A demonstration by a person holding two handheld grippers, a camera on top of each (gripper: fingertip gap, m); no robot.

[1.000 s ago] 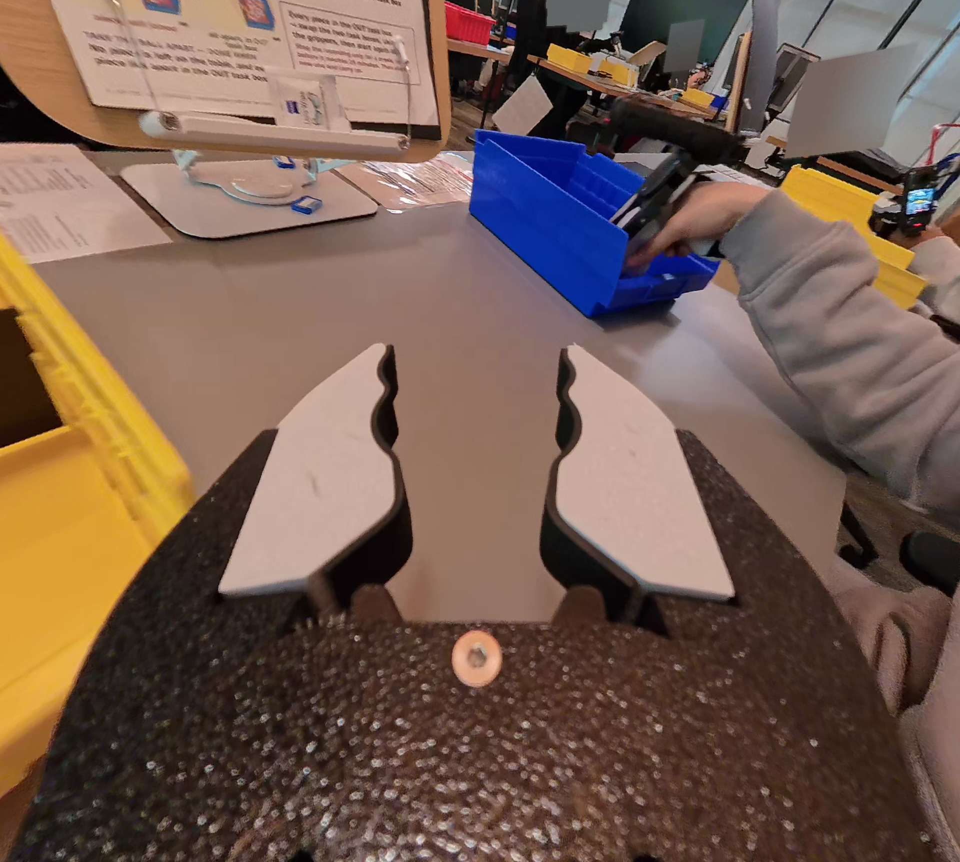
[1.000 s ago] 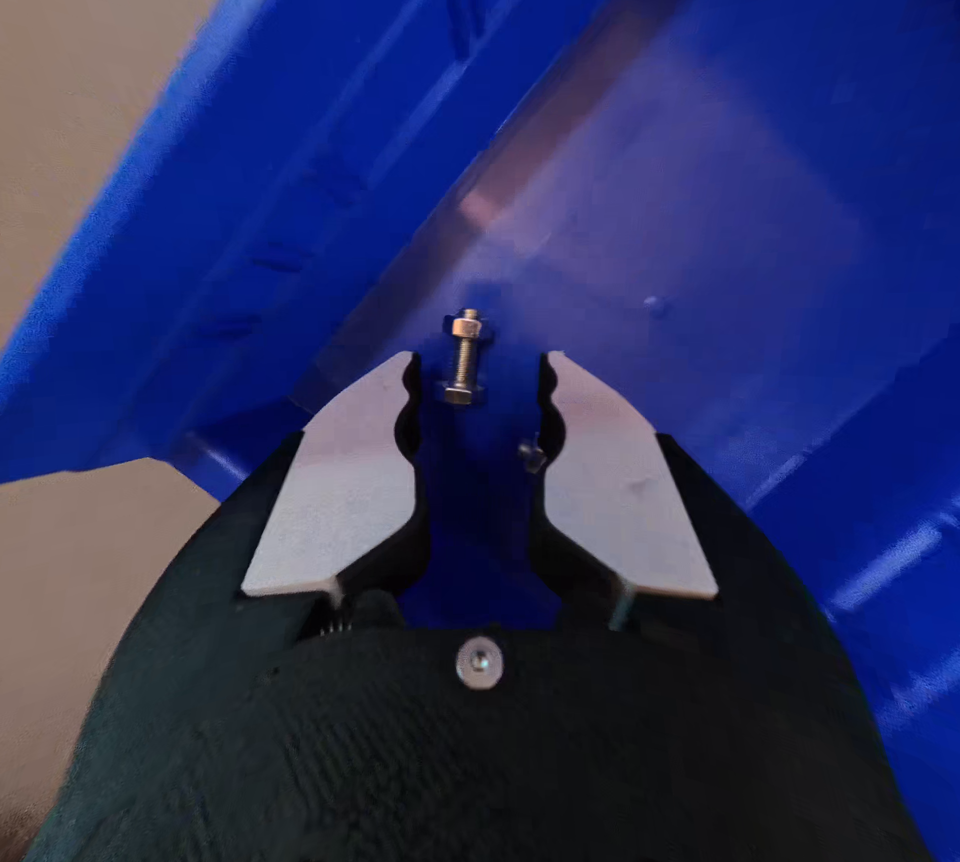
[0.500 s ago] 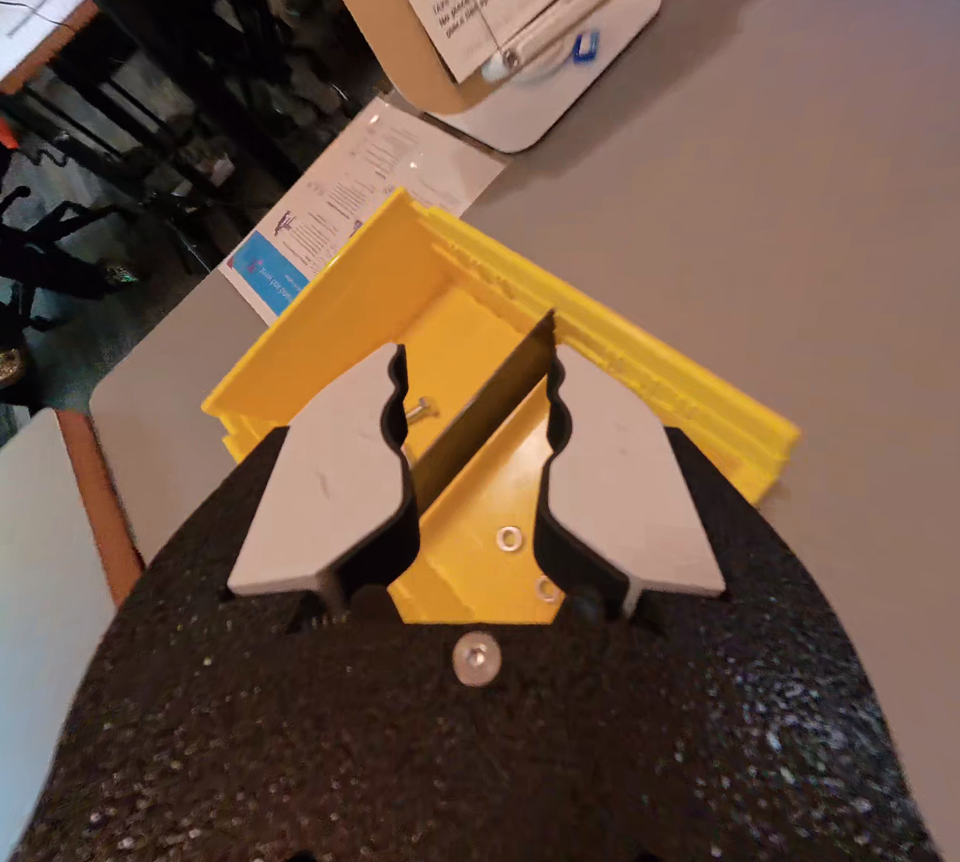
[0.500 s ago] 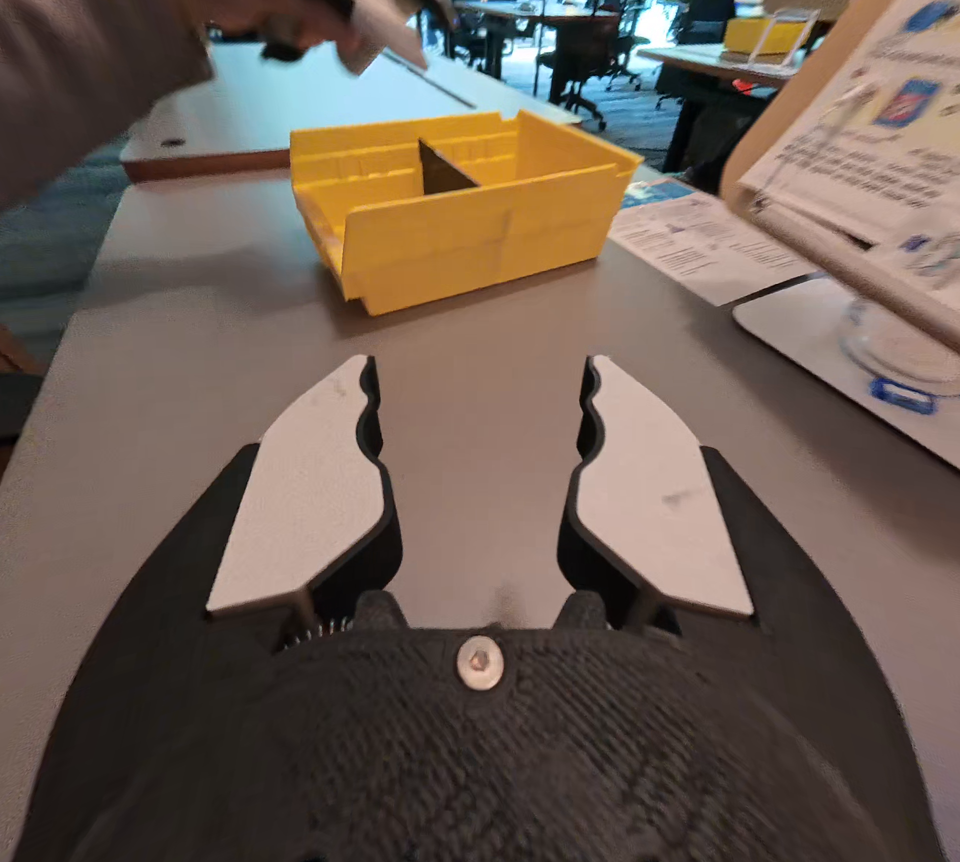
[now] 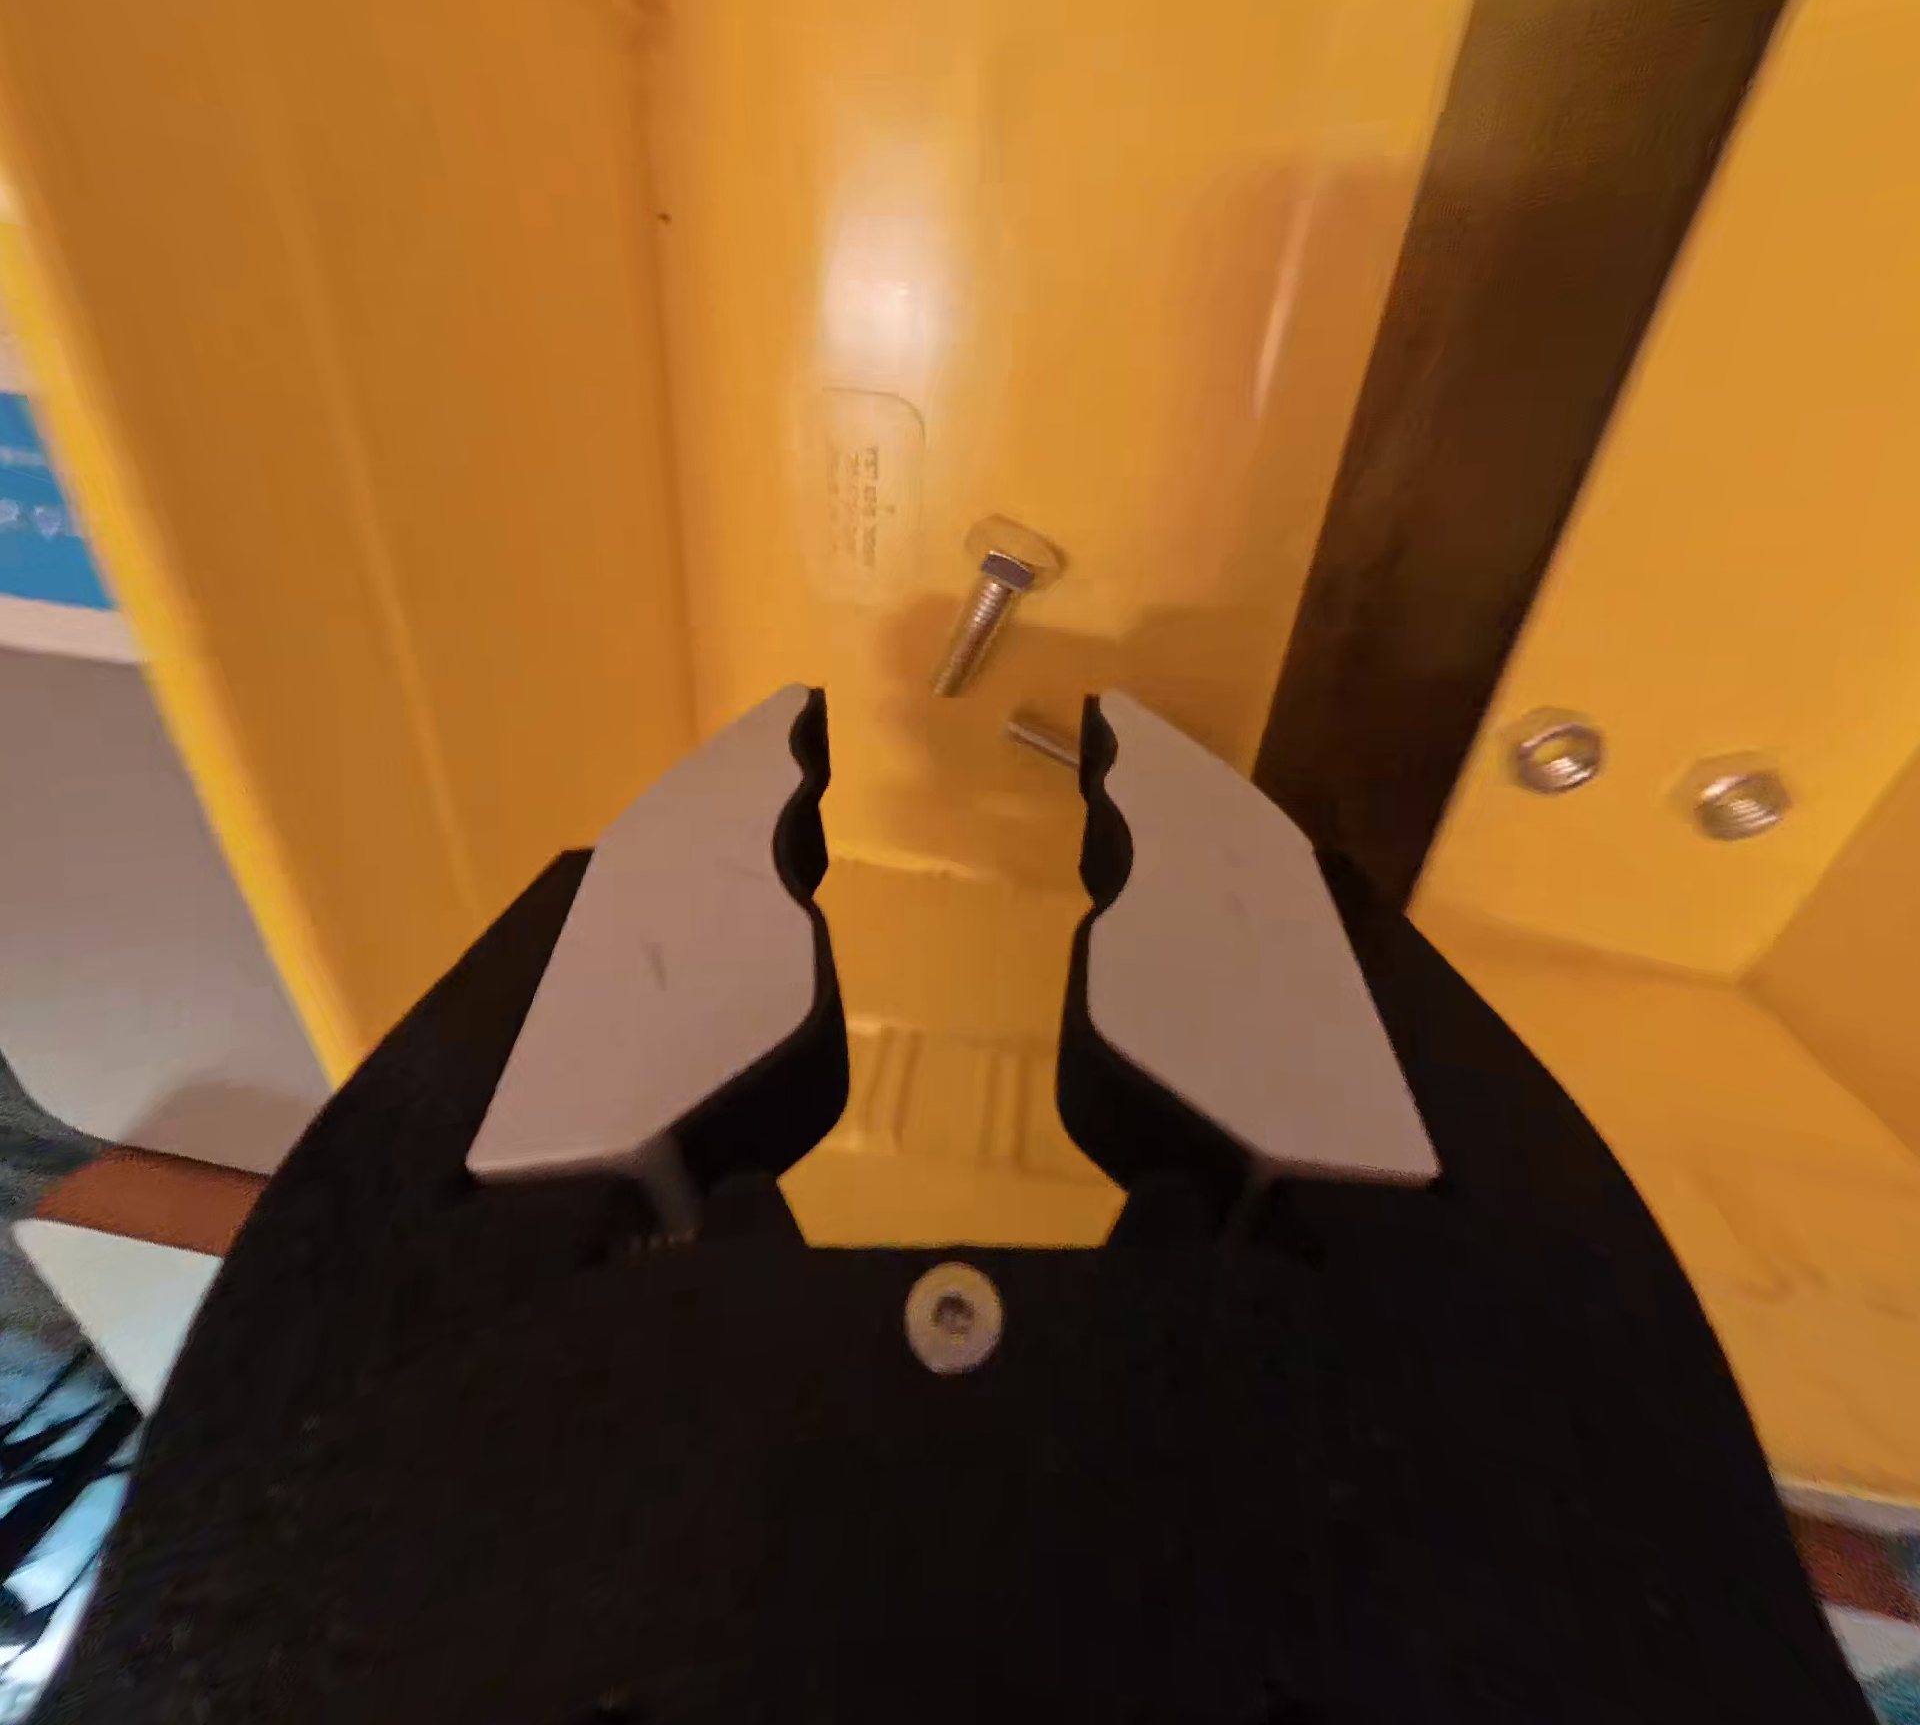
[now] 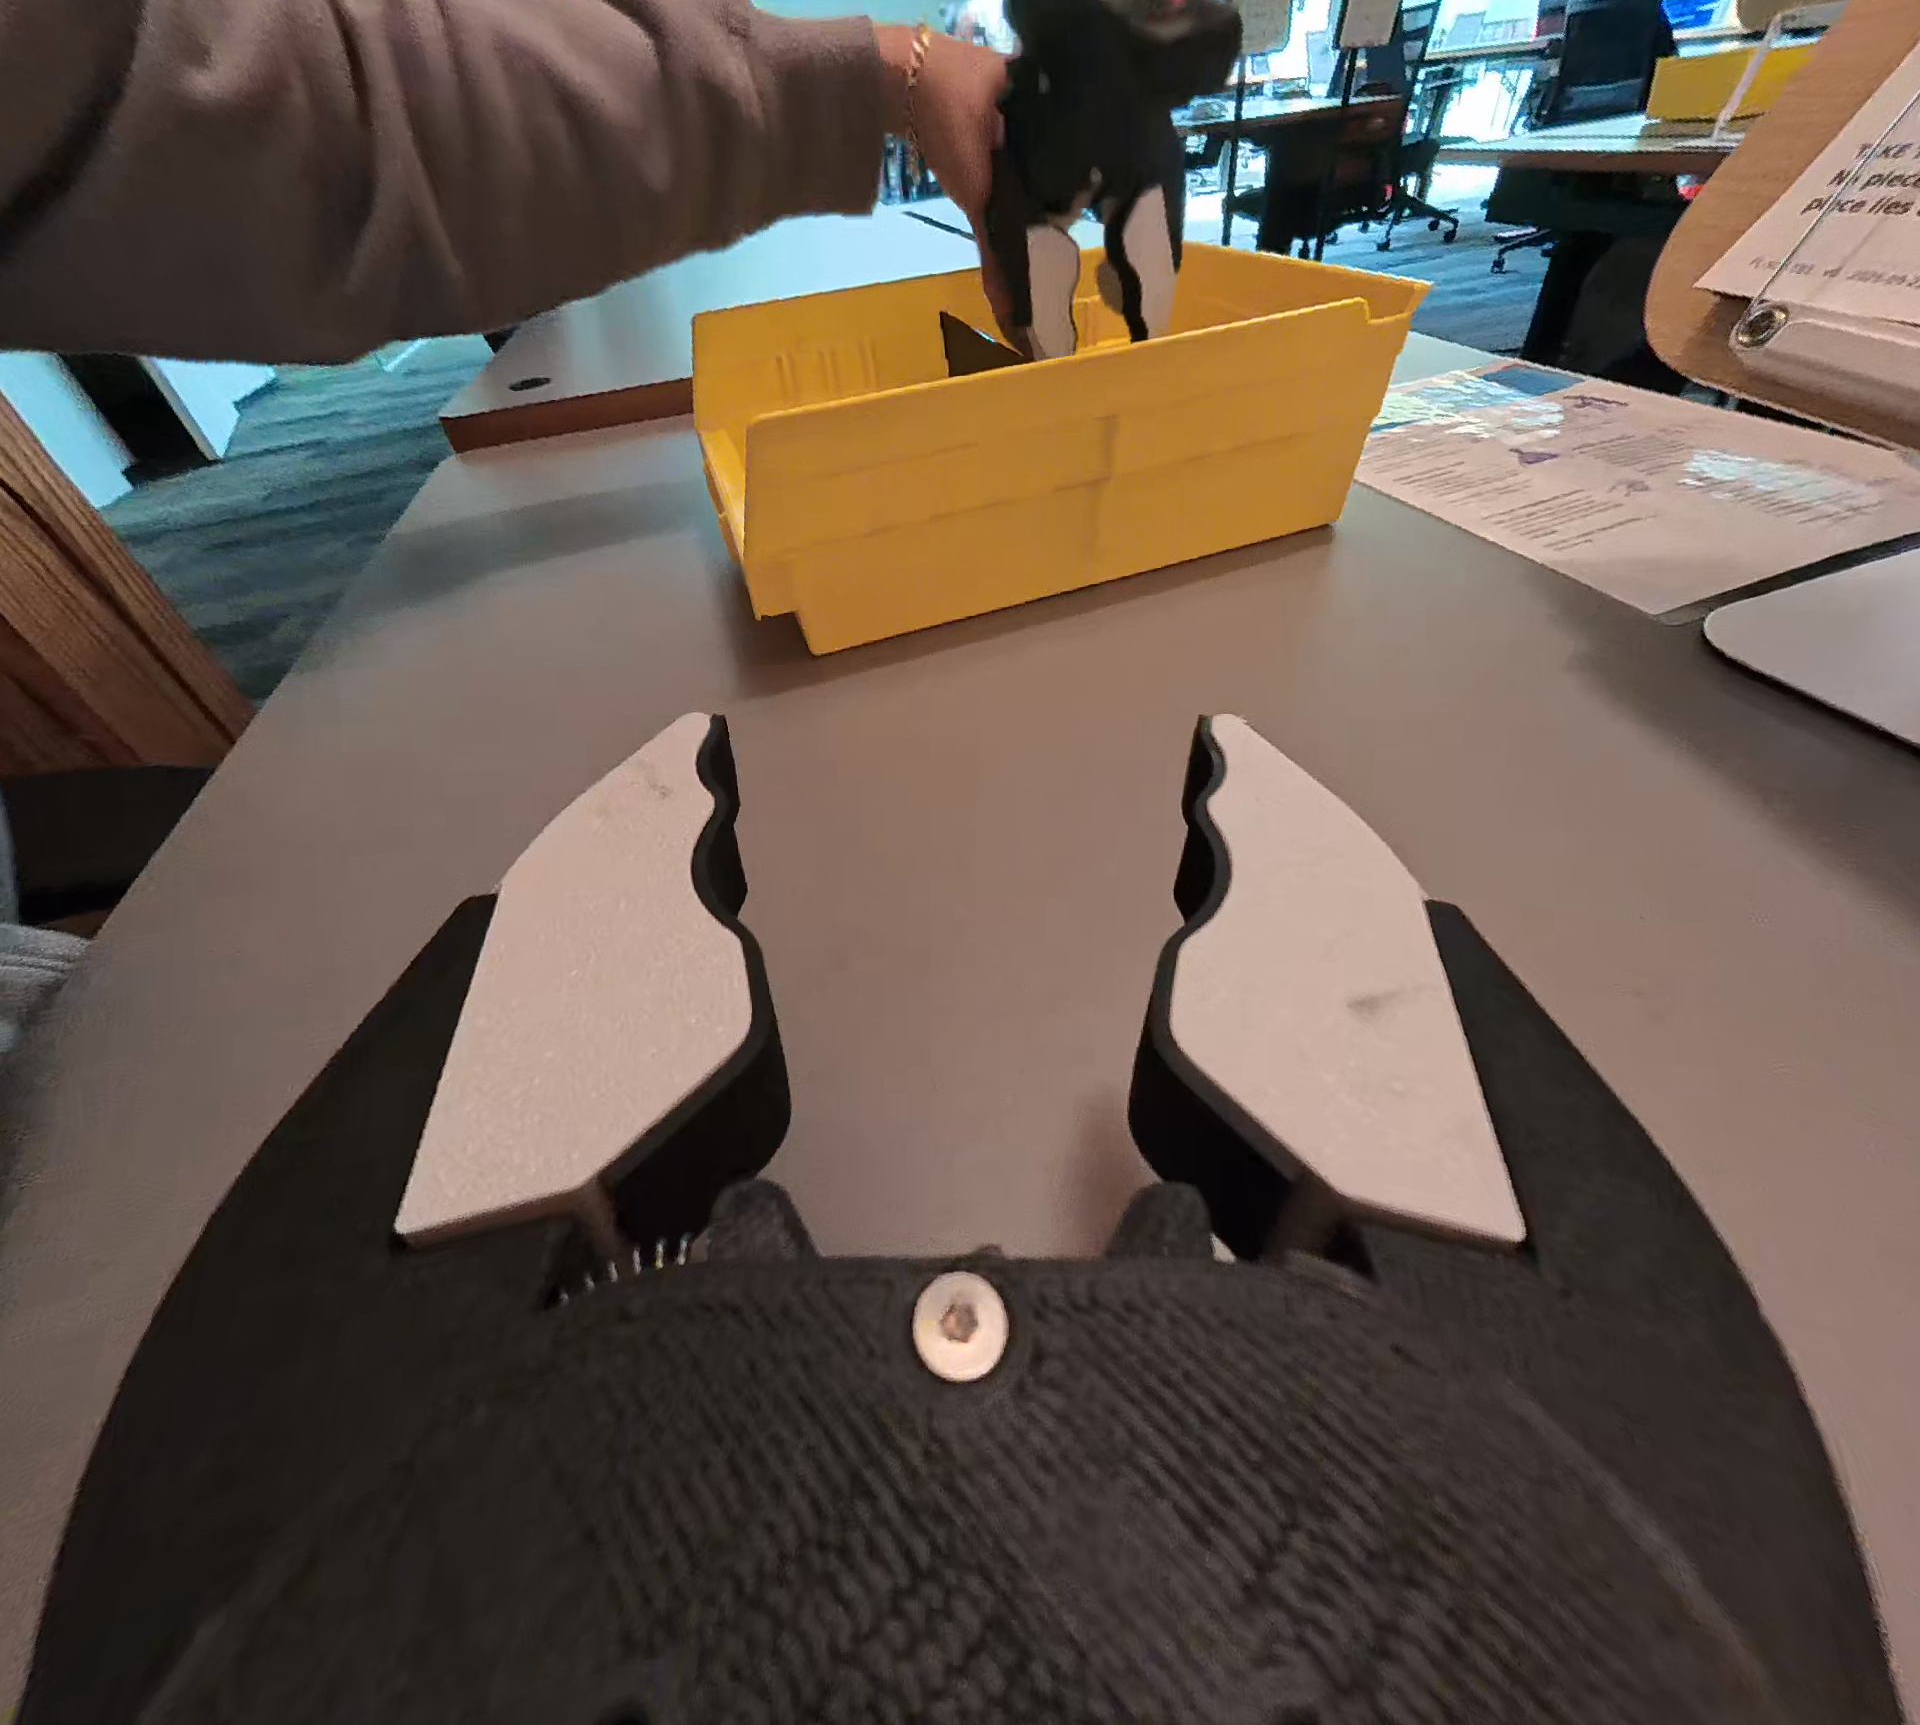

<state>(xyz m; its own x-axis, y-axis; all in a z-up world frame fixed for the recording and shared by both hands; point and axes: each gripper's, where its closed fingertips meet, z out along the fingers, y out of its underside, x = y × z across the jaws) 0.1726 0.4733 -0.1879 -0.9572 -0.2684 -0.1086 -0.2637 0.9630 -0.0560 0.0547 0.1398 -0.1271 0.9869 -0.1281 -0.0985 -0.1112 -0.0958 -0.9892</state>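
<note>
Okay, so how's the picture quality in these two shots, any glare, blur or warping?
Left wrist view: soft motion blur, a bright glare patch on the yellow bin floor behind the bolt, and a strong orange cast. Right wrist view: sharper near its fingers, the left gripper and sleeve smeared, the table edges bowed by the wide lens.

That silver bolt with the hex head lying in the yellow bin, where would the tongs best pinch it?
Probably across the threaded shank of the silver hex-head bolt, coming straight down from above with the open left tongs. It lies flat on the yellow bin floor, its shank slim and even, its head wider.
</note>
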